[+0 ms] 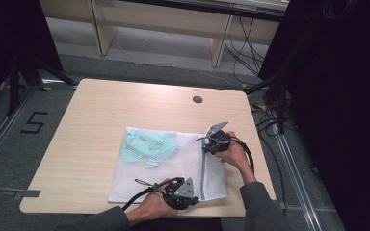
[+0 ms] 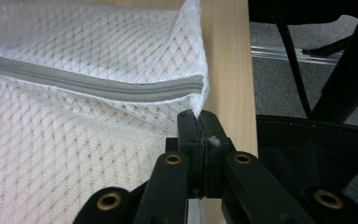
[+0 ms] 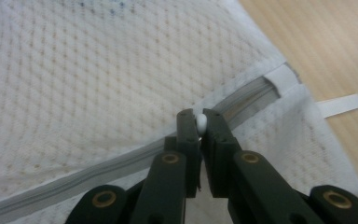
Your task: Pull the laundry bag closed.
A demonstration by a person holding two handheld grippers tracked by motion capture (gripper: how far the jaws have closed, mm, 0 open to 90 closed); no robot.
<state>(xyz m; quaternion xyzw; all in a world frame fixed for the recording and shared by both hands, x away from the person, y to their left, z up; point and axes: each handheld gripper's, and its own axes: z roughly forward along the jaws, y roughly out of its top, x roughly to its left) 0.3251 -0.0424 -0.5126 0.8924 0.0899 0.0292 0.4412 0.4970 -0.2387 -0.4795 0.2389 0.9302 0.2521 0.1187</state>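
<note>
A white mesh bag (image 1: 168, 168) lies low in the frame's centre on the table (image 1: 86, 144). The left gripper (image 2: 199, 116) is clamped on the bag's near corner; the right gripper (image 3: 198, 122) pinches the white zipper pull (image 3: 201, 122).

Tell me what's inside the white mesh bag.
Through the white mesh bag a pale green garment shows at its far left end. The mesh blurs its folds, and whatever lies beneath it is hidden.

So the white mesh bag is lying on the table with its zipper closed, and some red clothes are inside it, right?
Not quite: the clothes inside the white mesh bag are pale green, not red, as the high view shows. The rest holds: the bag lies on the table and its grey zipper is closed where the gripper views show it.
</note>
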